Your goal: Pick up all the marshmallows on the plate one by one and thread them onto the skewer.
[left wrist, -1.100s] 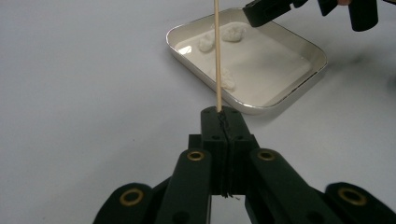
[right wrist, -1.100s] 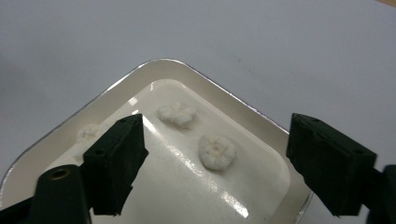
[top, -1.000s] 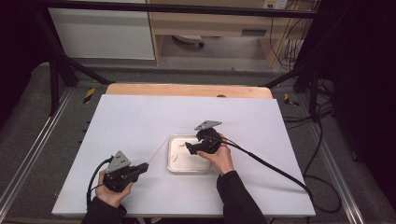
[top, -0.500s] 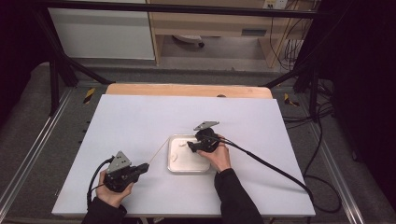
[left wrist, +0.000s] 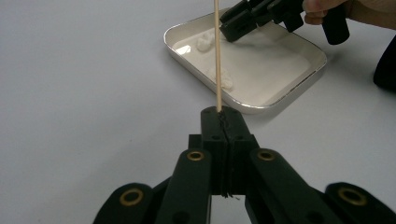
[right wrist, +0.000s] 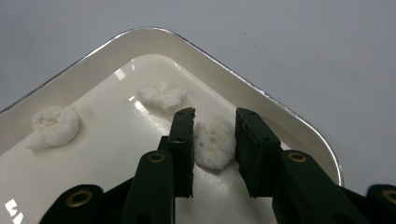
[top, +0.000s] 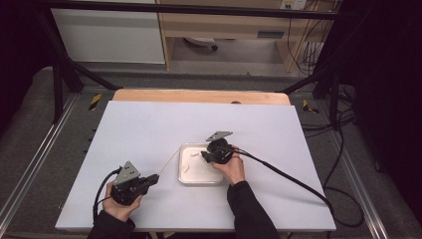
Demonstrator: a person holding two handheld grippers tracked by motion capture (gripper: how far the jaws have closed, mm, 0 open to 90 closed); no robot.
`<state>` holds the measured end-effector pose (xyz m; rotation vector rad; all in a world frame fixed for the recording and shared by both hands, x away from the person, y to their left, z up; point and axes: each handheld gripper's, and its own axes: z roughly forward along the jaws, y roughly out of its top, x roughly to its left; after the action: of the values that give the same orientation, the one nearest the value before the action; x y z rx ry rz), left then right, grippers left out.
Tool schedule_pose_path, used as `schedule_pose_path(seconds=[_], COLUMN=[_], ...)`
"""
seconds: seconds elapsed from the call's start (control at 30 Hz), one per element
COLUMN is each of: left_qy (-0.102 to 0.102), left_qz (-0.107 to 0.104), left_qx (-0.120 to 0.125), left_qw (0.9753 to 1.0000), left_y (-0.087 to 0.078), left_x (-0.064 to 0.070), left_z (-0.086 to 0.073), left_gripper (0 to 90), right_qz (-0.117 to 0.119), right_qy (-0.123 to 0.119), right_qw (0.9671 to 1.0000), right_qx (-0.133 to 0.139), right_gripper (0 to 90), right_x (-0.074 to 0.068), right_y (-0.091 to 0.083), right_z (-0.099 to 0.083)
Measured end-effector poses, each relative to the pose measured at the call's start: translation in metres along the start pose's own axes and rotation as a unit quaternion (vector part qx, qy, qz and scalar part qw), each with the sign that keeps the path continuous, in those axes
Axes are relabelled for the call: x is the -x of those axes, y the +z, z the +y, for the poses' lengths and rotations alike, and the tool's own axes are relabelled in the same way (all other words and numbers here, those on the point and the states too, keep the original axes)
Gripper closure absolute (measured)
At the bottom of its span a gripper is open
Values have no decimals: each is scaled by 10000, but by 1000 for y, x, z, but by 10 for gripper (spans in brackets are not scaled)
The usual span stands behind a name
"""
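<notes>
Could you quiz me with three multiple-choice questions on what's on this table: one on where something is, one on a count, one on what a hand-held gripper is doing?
1. Where do the white puffy pieces lie?
A. in the white tray
B. on the bare table
C. on the floor

2. How many pieces are in the tray?
A. one
B. three
C. six

3. What does the left hand-held gripper hold?
A. nothing
B. a spoon
C. a thin wooden skewer

Answers:
A, the white tray holds them.
B, the right gripper view shows three; the right hand-held gripper straddles one white piece.
C, the left hand-held gripper is shut on the wooden skewer.
</notes>
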<state>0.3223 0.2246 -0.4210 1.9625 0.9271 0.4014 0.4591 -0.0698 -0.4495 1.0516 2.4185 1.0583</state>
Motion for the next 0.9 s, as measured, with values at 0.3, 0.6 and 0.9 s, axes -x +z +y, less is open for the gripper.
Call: schedule_pose_path(seconds=[0.3, 0.6, 0.9], left_qy=[31, 76, 87], left_qz=[-12, -83, -231], left_qx=[32, 160, 456], left_qw=[10000, 9998, 9987], left_y=[1, 4, 6], left_x=[2, 14, 32], left_z=[0, 1, 4], left_gripper=[889, 889, 889], right_qz=[230, 769, 1351], right_qy=[212, 501, 651], right_qw=[9992, 9922, 9765], right_qx=[230, 839, 1551], right_gripper=[723, 727, 730], right_x=[5, 7, -1], right_y=[-14, -63, -108], right_z=[0, 0, 3])
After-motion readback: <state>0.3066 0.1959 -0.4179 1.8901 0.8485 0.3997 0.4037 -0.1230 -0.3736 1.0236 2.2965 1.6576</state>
